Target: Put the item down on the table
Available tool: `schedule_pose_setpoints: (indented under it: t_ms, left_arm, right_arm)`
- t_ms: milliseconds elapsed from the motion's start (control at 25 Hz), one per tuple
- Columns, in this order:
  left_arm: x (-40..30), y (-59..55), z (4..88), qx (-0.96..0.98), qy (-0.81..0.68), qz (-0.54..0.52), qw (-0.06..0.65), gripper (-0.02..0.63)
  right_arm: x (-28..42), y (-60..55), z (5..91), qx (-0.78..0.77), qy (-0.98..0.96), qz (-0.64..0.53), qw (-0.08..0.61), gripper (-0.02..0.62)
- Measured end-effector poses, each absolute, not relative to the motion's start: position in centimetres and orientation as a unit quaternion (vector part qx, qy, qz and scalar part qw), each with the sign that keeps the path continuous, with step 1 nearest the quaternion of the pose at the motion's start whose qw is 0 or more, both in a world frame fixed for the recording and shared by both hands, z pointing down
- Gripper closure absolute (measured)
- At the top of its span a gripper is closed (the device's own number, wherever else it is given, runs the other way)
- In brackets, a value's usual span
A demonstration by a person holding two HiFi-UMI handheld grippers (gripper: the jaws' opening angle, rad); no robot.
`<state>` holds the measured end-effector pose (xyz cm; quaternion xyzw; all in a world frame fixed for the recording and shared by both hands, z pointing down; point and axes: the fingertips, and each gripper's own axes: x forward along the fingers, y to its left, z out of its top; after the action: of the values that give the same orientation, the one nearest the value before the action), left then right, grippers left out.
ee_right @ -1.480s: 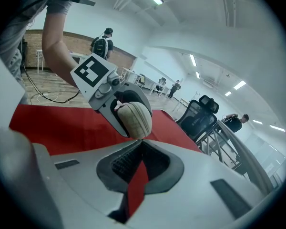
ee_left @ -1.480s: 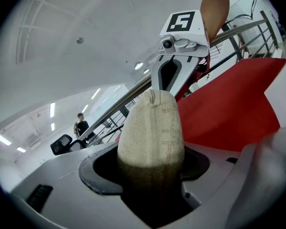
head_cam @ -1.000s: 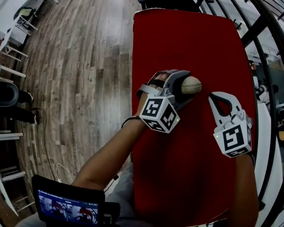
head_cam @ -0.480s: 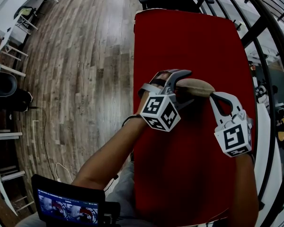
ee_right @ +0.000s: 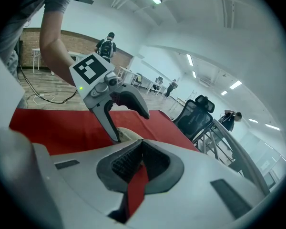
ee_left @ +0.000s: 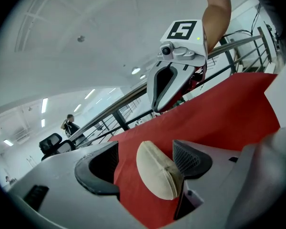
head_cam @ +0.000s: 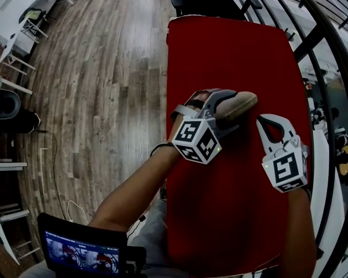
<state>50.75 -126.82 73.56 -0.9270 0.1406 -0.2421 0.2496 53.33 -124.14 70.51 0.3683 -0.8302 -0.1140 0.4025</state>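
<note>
In the head view, my left gripper (head_cam: 234,109) lies low over the red counter (head_cam: 232,45). Its jaws have just been opening and stand spread wide, with the tan oval item (head_cam: 243,101) between them, its end poking out to the right. My right gripper (head_cam: 260,121) sits just beside it and does not touch the item.

In the left gripper view, the item leans against the meshed pad (ee_left: 188,157) on the right, and a clear gap shows to the other jaw. So I no longer pinch it. Its lower end is hidden behind my own body, so I cannot tell whether it rests fully on the counter. I judge the release nearly done. The careful way is to ease sideways off the touching pad first, then draw straight back with the jaws kept wide, since the rounded shape could rock or be dragged along.

In the right gripper view, my right jaws are drawn together on nothing, with only a sliver of red counter between them. I judge that this gripper is best kept where it is, out of the way.
</note>
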Motion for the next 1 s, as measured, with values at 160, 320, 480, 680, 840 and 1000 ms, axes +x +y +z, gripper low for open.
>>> schedule_pose_setpoints:
  t_ms: [160,320,480,680,840,1000]
  left_arm:
    - [50.9,-126.6,73.5,-0.929,0.139,-0.237,0.248,0.247]
    - [50.9,-126.4,73.1,-0.931,0.141,-0.230,0.248,0.266]
    - [50.8,-126.5,72.6,-0.930,0.145,-0.225,0.250,0.299]
    - [50.8,-126.6,71.6,-0.931,0.151,-0.218,0.253,0.328]
    - [50.7,-126.8,71.3,-0.930,0.157,-0.215,0.252,0.348]
    - [50.3,-127.0,71.1,-0.930,0.163,-0.214,0.250,0.367]
  right_arm:
    - [53.2,-124.4,70.5,0.367,-0.832,-0.118,0.400,0.592]
    - [53.1,-124.7,70.4,0.366,-0.832,-0.124,0.398,0.593]
    - [53.0,-125.1,70.3,0.367,-0.832,-0.132,0.394,0.594]
    - [52.9,-125.5,69.8,0.368,-0.833,-0.141,0.388,0.594]
    - [52.7,-125.6,70.0,0.367,-0.834,-0.146,0.385,0.593]
    - [52.3,-125.9,69.8,0.368,-0.836,-0.154,0.377,0.594]
